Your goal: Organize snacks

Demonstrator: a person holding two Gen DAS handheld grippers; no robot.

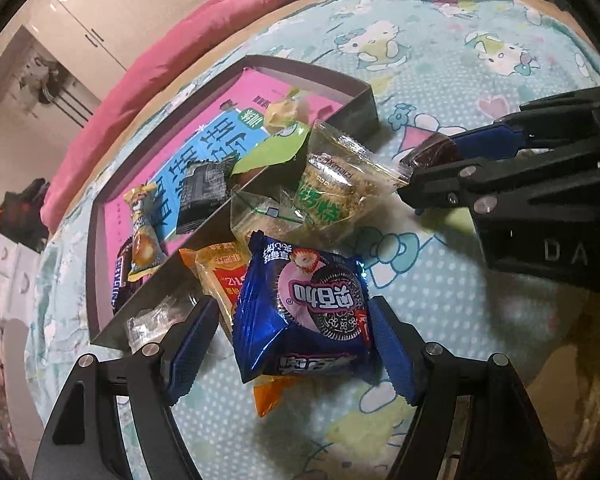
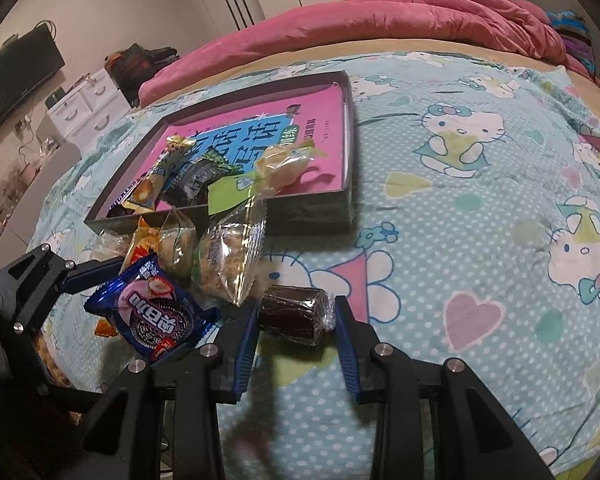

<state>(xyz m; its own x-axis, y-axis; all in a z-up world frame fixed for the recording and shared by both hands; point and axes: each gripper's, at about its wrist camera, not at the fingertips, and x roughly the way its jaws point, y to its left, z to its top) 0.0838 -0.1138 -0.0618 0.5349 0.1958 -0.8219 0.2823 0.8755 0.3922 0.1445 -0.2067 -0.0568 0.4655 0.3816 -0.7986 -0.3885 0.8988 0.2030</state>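
Note:
My left gripper is shut on a blue Oreo packet, which is lifted above the sheet; in the right wrist view the packet hangs at the lower left. My right gripper is shut on a dark brown roll in clear wrap, low over the bed. That roll shows in the left wrist view too. A dark grey tray with a pink floor holds several snacks: a yellow candy, a black packet, a golden packet.
Against the tray's near wall lie a clear packet with green print, another clear packet and an orange packet. A Hello Kitty sheet covers the bed. A pink duvet is bunched at the far edge.

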